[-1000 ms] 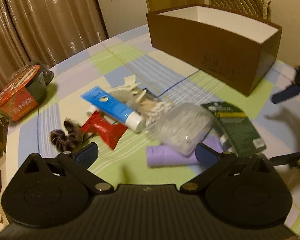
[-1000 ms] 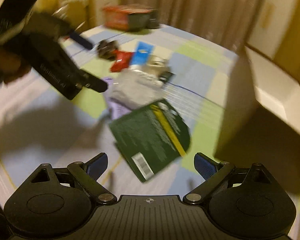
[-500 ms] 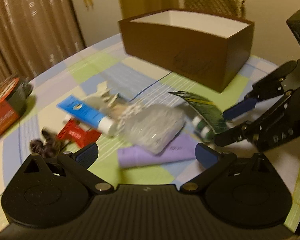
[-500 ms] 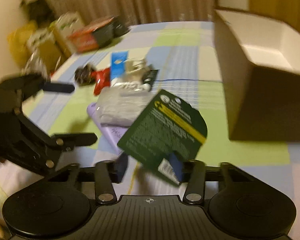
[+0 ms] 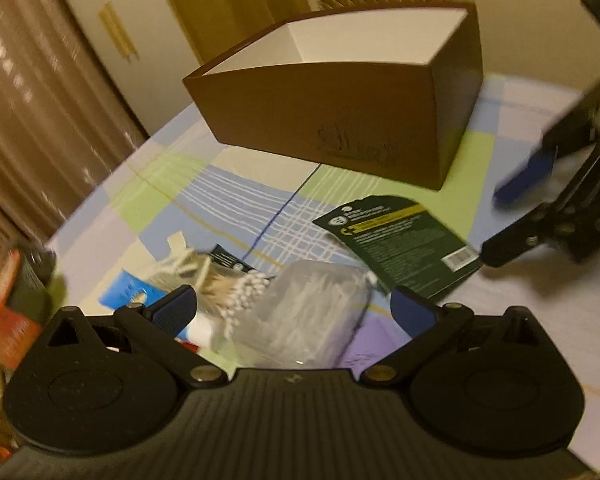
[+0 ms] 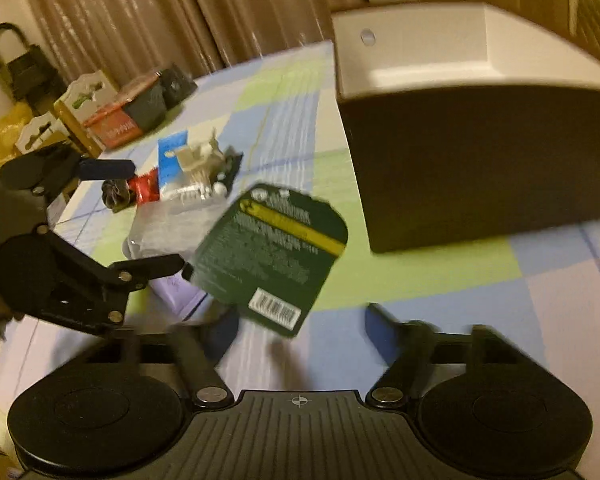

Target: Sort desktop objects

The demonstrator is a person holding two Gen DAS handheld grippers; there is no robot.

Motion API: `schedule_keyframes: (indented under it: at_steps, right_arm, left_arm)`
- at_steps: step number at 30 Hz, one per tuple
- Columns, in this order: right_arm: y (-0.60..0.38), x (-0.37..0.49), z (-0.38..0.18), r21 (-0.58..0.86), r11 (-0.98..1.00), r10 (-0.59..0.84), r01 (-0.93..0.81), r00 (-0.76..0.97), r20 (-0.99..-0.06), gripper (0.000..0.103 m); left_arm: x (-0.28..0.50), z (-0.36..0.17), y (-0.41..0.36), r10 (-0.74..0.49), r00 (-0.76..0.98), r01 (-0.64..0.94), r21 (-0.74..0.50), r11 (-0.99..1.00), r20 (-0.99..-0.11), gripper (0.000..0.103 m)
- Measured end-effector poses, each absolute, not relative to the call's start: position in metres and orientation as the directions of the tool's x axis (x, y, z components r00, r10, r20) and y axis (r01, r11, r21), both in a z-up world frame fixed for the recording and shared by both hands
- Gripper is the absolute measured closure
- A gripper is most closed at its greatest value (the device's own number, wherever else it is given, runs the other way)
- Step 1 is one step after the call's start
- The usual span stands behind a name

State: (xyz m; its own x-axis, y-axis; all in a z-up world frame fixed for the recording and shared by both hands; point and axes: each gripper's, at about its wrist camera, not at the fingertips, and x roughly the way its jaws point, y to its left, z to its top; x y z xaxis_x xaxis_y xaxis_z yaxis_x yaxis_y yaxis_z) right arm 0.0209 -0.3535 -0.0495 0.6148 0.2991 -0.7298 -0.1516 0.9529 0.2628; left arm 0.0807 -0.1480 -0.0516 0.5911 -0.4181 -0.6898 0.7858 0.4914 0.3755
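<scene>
A dark green card pack (image 5: 400, 240) (image 6: 272, 256) lies on the checked tablecloth in front of the brown box (image 5: 340, 120) (image 6: 480, 152), which has a white inside. My right gripper (image 6: 302, 330) (image 5: 496, 226) is open just behind the card, holding nothing. My left gripper (image 5: 294, 310) (image 6: 144, 216) is open and hovers over a clear plastic box of cotton swabs (image 5: 308, 312). A purple packet (image 5: 376, 340) lies under that clear box.
The pile also holds a blue tube (image 6: 172, 156), loose cotton swabs (image 5: 236, 292), a red packet (image 6: 146, 190) and a dark scrunchie (image 6: 114, 194). A red-lidded noodle cup (image 6: 128, 120) stands near the table's far edge. Curtains hang behind the table.
My right gripper was shut on the green card half a second ago; it is now open and the card is free, nearer the box. My left gripper moved forward over the clear box.
</scene>
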Motion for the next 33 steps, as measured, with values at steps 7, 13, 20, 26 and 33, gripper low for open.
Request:
schedule_keyframes:
  at_steps: [7,13,20,26,33]
  right_arm:
    - [-0.346,0.027,-0.060,0.145,0.968,0.240,-0.204,0.598,-0.764,0.030]
    - [-0.345,0.029,-0.062,0.080,0.966,0.219,-0.247,0.608,-0.763,0.030]
    - [-0.337,0.022,-0.063,-0.039,0.945,0.188,-0.326,0.634,-0.751,0.030]
    - [-0.322,0.020,-0.068,-0.107,0.917,0.181,-0.385,0.639,-0.748,0.030]
    - [-0.312,0.028,-0.077,-0.096,0.901,0.218,-0.423,0.633,-0.743,0.030]
  left_arm:
    - [0.076,-0.065,-0.162,-0.395,0.620,0.784,0.549,0.290,-0.678,0.001]
    - [0.086,-0.059,-0.169,-0.464,0.576,0.817,0.446,0.367,-0.673,0.001]
    - [0.089,-0.049,-0.182,-0.508,0.552,0.831,0.385,0.402,-0.661,0.001]
    - [0.100,-0.062,-0.168,-0.414,0.595,0.798,0.445,0.406,-0.689,0.001]
    - [0.093,-0.065,-0.182,-0.486,0.538,0.838,0.377,0.394,-0.689,0.001]
